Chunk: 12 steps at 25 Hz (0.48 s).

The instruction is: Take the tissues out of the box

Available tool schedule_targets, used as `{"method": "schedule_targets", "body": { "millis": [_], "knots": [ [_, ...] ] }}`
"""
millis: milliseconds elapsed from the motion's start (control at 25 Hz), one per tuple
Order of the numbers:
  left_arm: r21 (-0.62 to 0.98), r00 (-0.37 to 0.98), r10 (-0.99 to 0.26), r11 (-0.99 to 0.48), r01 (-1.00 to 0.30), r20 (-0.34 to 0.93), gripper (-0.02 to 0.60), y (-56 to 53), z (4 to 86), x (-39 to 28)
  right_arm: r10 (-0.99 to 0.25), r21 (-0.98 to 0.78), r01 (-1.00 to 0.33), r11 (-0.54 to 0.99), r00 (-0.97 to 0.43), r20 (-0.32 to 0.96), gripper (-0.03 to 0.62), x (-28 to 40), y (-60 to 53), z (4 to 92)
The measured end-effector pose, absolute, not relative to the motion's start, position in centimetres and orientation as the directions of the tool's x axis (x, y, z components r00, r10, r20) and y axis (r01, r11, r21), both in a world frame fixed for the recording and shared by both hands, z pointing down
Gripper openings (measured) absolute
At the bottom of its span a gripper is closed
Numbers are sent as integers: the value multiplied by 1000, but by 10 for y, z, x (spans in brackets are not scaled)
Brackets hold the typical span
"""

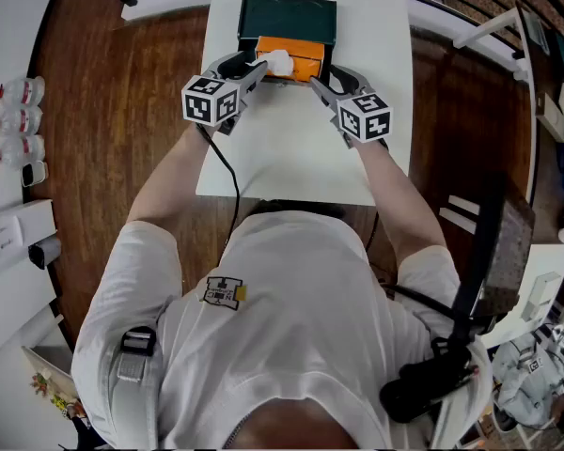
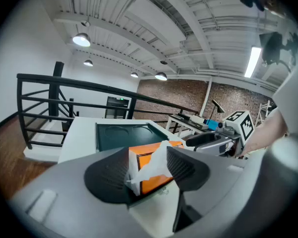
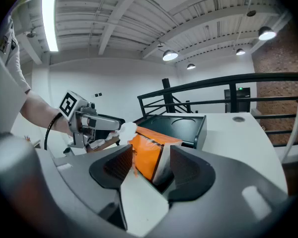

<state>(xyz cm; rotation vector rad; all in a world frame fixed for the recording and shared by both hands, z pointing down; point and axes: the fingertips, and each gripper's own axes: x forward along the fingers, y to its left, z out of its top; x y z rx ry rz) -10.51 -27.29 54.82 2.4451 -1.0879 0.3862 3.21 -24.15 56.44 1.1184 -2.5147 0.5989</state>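
Smooth white worktop (image 1: 291, 158) on dark plank floor (image 1: 122, 111), black metal railing (image 2: 64, 81), brick wall (image 2: 188, 95), glossy orange tissue box (image 1: 301, 64) before a dark green tray (image 1: 288, 19), left gripper (image 1: 254, 71) jaws pinching crumpled white tissue (image 1: 278, 61) at its top, right gripper (image 1: 318, 85) jaws clamping the box's end.

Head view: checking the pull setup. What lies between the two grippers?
The orange tissue box, a white tissue standing out of it in the left gripper; the right gripper holds its near corner. The head view shows it.
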Motion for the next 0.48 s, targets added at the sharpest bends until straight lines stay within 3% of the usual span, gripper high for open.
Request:
{"method": "schedule_targets", "body": {
  "millis": [160,320,480],
  "knots": [
    [290,703,-545,-656,-697,457,311,-297,566,-91,-579,-242,-750,616,-639,506,265,27,-268,585],
    [318,742,-477,-693,-647,471,311,-305,579,-78,-537,-231,-727,647,-649,539,251,21,-279,596],
    [348,726,-513,-647,-678,458,254,-313,579,-81,-541,-228,-744,628,-628,559,201,22,-284,598]
  ]
}}
